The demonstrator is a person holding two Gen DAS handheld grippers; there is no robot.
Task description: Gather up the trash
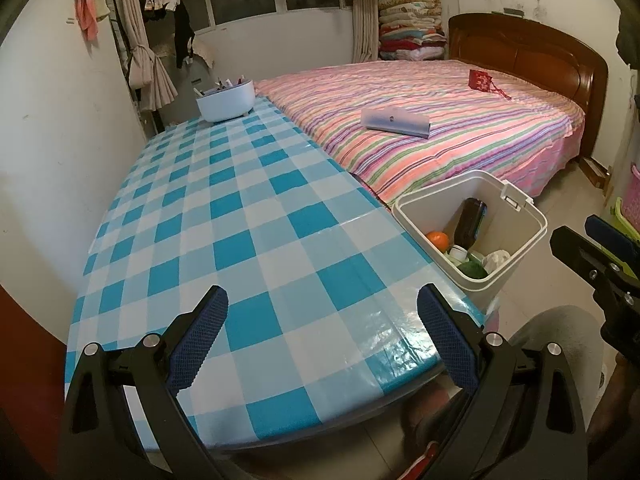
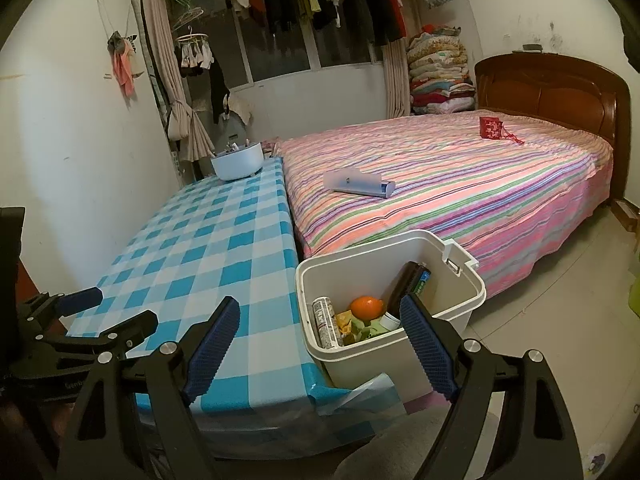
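Note:
A white trash bin (image 1: pixel 516 248) (image 2: pixel 460 312) stands on the floor at the near right corner of the blue-checked table (image 1: pixel 240 208) (image 2: pixel 208 248). Inside lie an orange (image 1: pixel 437 240) (image 2: pixel 366 306), a dark bottle (image 1: pixel 472 222) (image 2: pixel 412 280), a can (image 2: pixel 326 322) and green and white scraps. My left gripper (image 1: pixel 322 302) (image 2: pixel 116 310) is open over the table's near end, holding nothing. My right gripper (image 2: pixel 320 308) (image 1: pixel 572 229) is open just above the bin's near rim, also with nothing in it.
A white bowl of pens (image 1: pixel 226 102) (image 2: pixel 238 162) sits at the table's far end. A bed with a striped sheet (image 1: pixel 440 92) (image 2: pixel 460 168) runs along the table's right side, bearing a flat pale case (image 1: pixel 396 122) and a red pouch (image 1: pixel 480 80). Tiled floor (image 2: pixel 560 300) lies right of the bin.

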